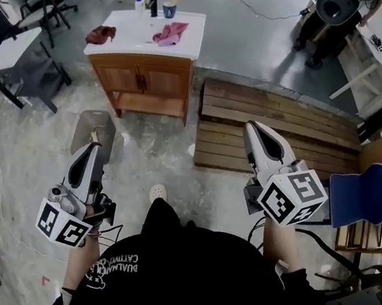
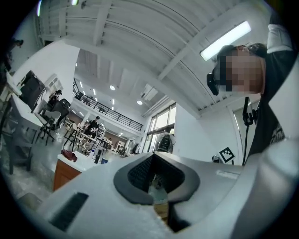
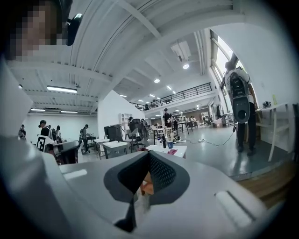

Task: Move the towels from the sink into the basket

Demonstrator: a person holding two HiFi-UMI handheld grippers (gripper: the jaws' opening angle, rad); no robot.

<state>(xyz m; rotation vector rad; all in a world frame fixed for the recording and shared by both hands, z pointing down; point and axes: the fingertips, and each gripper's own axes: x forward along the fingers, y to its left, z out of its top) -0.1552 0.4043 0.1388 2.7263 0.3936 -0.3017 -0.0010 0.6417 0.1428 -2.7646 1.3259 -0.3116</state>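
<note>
**Task not yet begun: both towels on the worktop, both tools empty**

The left hand-held gripper (image 1: 93, 151) and the right hand-held gripper (image 1: 254, 136) are carried in front of the person's body, well apart from the work area. In each gripper view the two jaws stand together with nothing between them, and only the room shows beyond the tips. Neither tool carries a towel.

Ahead, across a stretch of floor, stands a wooden cabinet (image 1: 145, 79) with a white worktop (image 1: 132, 41). Two towels lie on it:

- A pink towel (image 1: 170, 32) is crumpled toward the right side, just in front of a blue cup (image 1: 169, 10).
- A dark red towel (image 1: 101, 33) is bunched at the left edge.

At this range the basin of the sink cannot be made out, so it is unclear whether either towel lies in it or beside it.

A grey container (image 1: 96, 127) stands on the floor between the left tool and the cabinet. It may be the basket, though its form is not clear enough to confirm, and no towel shows in it. A wooden pallet (image 1: 279, 118) lies to the right of the cabinet.

Judged from this layout, no part of the transfer is complete. The approach to the cabinet, two pick-ups and two deposits all remain.
</note>
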